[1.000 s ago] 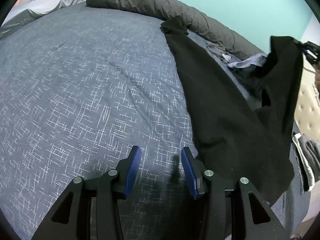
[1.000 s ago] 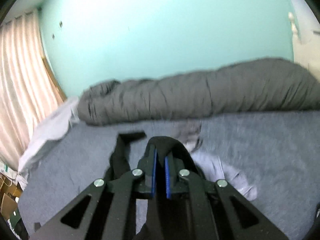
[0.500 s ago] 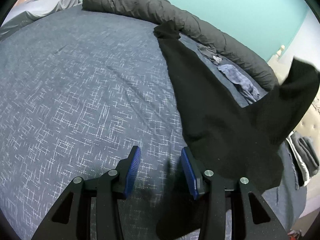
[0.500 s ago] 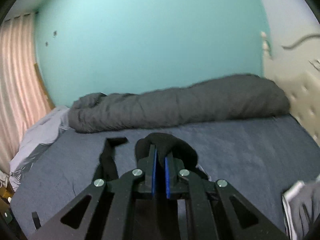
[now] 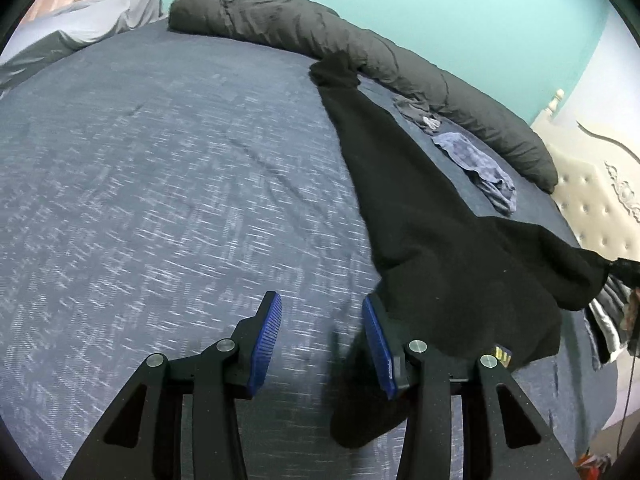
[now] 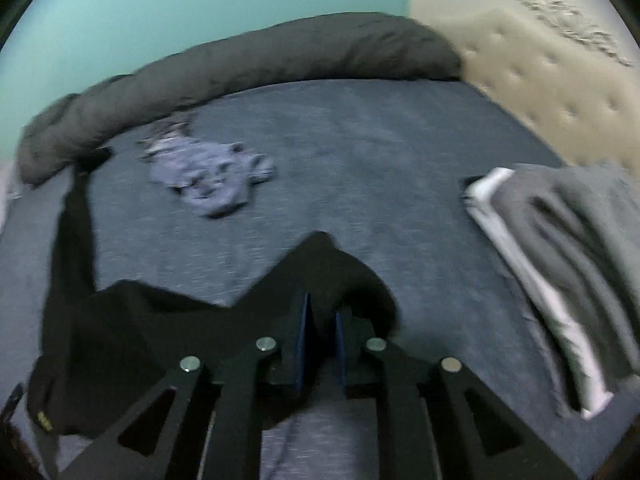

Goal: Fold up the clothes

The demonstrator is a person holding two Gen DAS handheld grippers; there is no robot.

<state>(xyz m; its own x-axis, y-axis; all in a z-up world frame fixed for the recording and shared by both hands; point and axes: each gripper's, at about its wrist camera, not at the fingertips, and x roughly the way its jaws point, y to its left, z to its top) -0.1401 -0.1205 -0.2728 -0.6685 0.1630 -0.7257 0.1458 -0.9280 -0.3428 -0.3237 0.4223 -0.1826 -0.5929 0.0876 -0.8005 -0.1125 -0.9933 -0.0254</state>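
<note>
Rolled grey duvet (image 5: 360, 52) along bed (image 5: 160, 200) edge at 12 o'clock, teal wall (image 5: 440, 8) behind, tufted cream headboard (image 6: 540, 80) at 2 o'clock.

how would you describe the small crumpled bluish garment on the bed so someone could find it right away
Start at the long rolled dark grey duvet along the far edge of the blue bedsheet. Just in front of it, beside the long black garment, lies the small crumpled blue-grey patterned garment. It is the only pale, mottled piece; everything near it is plain black or dark grey.
</note>
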